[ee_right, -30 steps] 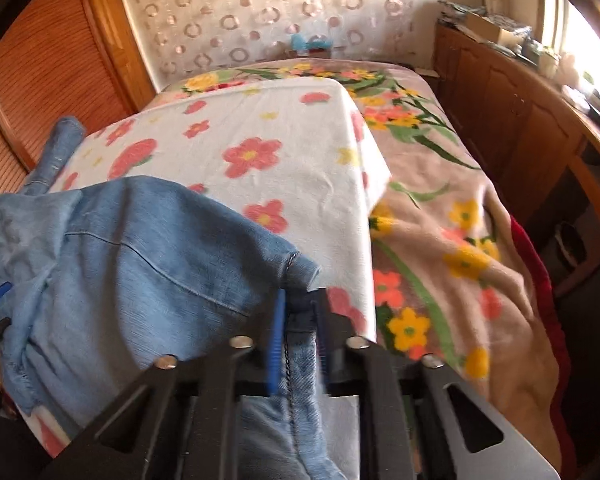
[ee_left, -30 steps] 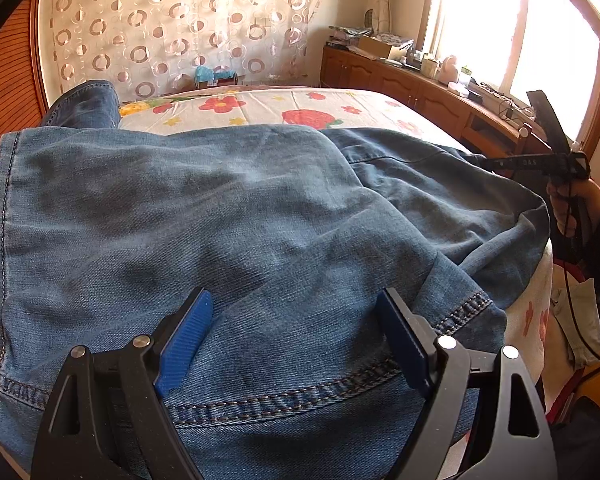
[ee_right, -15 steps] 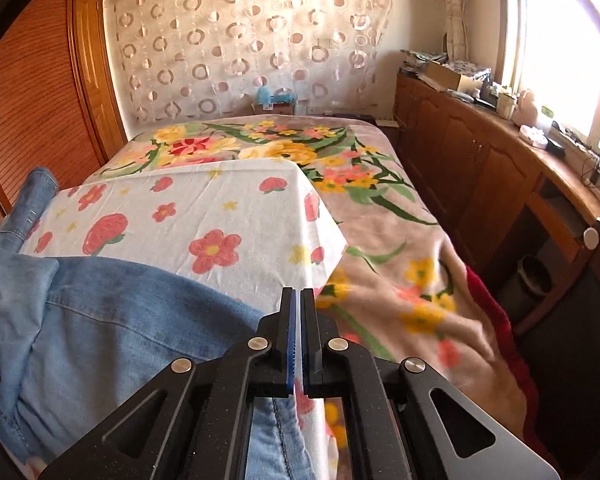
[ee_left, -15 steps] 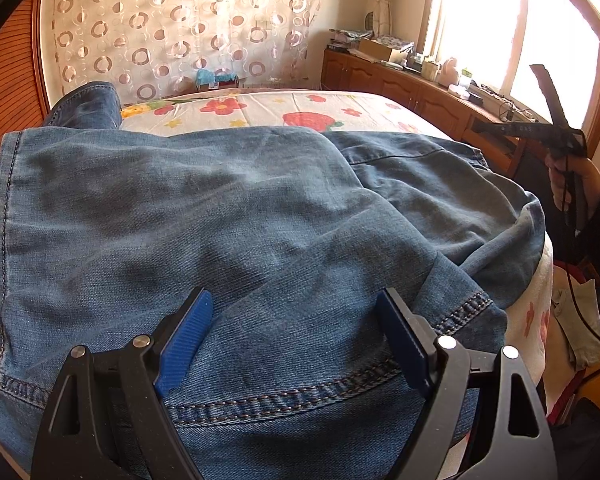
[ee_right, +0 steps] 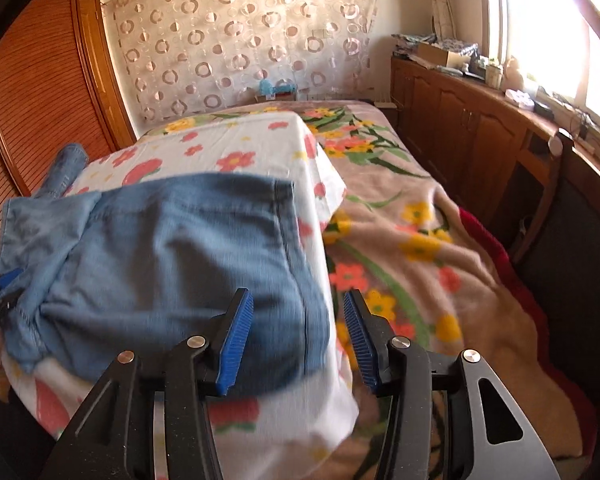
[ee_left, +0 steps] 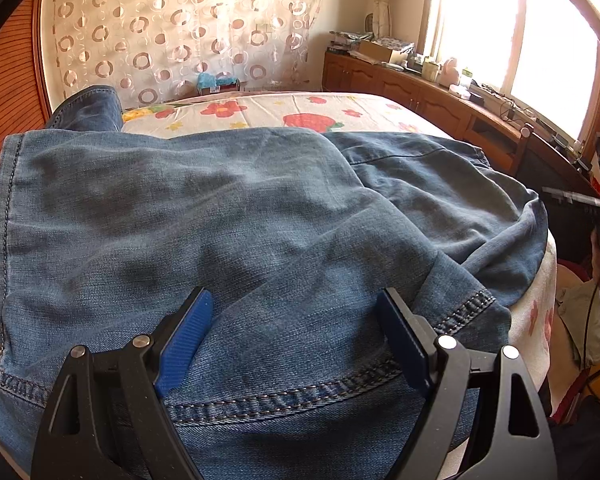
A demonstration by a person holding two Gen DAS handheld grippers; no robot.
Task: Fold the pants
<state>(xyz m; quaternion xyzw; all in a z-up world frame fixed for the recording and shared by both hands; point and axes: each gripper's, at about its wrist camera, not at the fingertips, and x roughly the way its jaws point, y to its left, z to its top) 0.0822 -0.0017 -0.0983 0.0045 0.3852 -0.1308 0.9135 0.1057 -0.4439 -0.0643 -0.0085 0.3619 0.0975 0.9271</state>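
Two views: left gripper (ee_left: 292, 340) spread wide over jeans (ee_left: 220, 232) hem, pinching nothing. Only right view shows right gripper (ee_right: 298, 332) opening, jeans edge loose between pads, plus blanket (ee_right: 440, 264).

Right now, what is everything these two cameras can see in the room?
jeans: one, blue, spread on the near end of the bed
sheet: one, white with red flowers, under the jeans
blanket: one, beige, flowered, over the bed
curtain: one, cream with rings, far wall
cabinets: wooden, cluttered top, under the window
left gripper: fingers wide apart above the jeans
right gripper: fingers opening, pressing nothing
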